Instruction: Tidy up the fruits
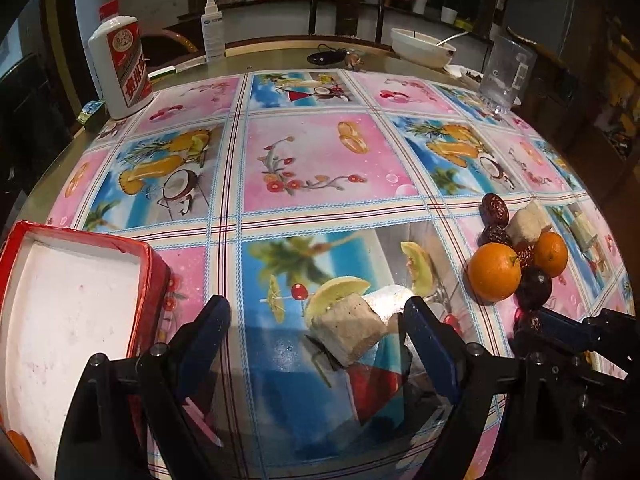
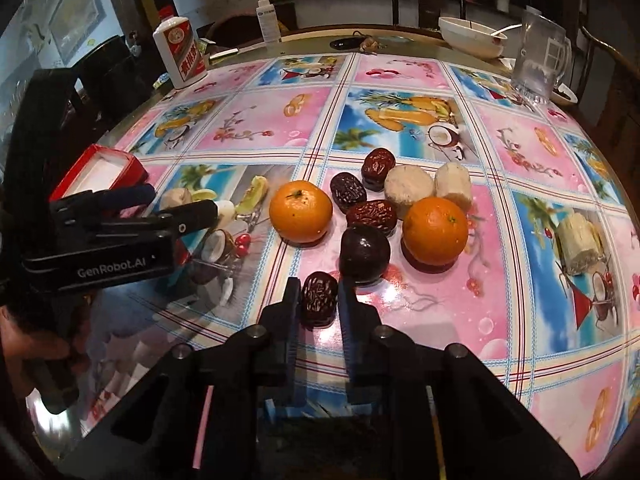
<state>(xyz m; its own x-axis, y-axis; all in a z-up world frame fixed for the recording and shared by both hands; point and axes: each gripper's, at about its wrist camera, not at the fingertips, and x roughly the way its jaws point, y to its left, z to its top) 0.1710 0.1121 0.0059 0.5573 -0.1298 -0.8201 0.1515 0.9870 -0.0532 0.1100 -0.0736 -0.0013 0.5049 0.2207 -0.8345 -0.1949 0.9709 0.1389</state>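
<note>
Red date [image 2: 319, 299]: wrinkled, lying on the fruit-print tablecloth [image 2: 420, 312], clamped between the fingers of the right gripper [image 2: 319, 294].
Dark plum [image 2: 364, 253]: just beyond the date.
Two oranges [image 2: 301, 211], further dates and pale cut sugarcane pieces [image 2: 409, 190]: clustered behind.
Left gripper [image 1: 316, 312]: fingers spread wide around a pale sugarcane chunk [image 1: 347, 331], right finger close beside it.
Red-rimmed white box [image 1: 72, 300]: left of that gripper.
White liquor bottle [image 1: 120, 66]: far edge.
</note>
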